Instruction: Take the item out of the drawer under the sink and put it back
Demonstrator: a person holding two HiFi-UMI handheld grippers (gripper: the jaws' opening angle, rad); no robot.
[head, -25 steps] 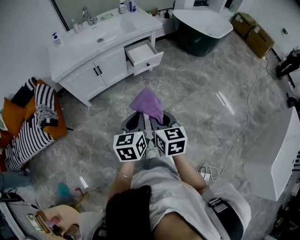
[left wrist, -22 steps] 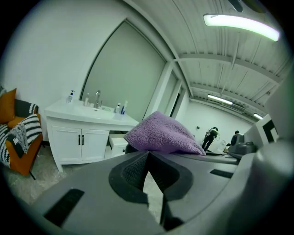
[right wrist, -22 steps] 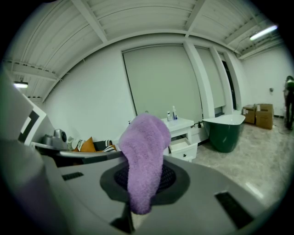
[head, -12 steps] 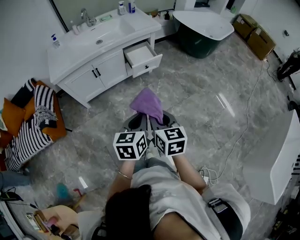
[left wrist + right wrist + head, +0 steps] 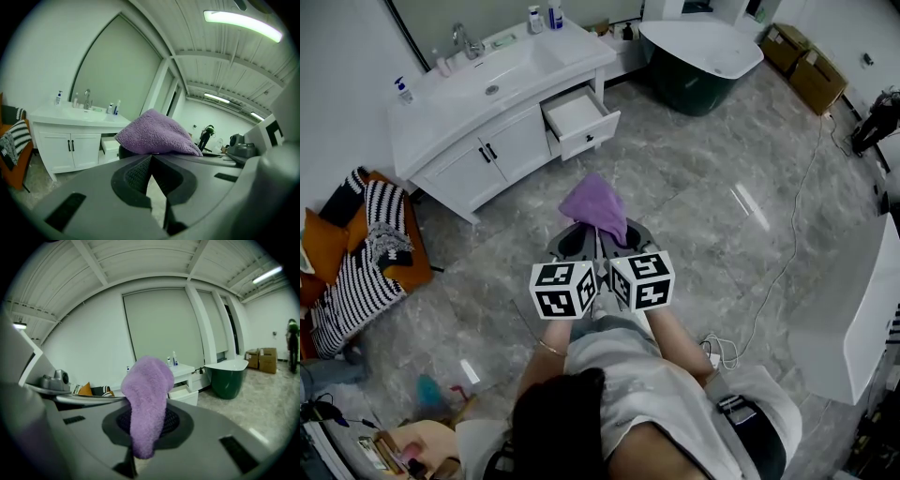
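Return step: purple towel [image 5: 598, 206] clamped in right gripper [image 5: 146, 425], left gripper [image 5: 149, 157] closed alongside; next, reach open drawer [image 5: 577, 112] far left, lower in, release

Bathroom, large and open. Evidence: white vanity cabinet [image 5: 478, 150] with inset basin [image 5: 508, 67], chrome tap [image 5: 461, 39], toiletry bottles [image 5: 542, 16] on the counter; dark green freestanding bathtub [image 5: 701, 58]; grey marble-look floor tiles [image 5: 694, 197]; cardboard boxes [image 5: 811, 66] by the wall.

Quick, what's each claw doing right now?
Left gripper: closed, nothing visibly gripped.
Right gripper: closed on the purple towel.
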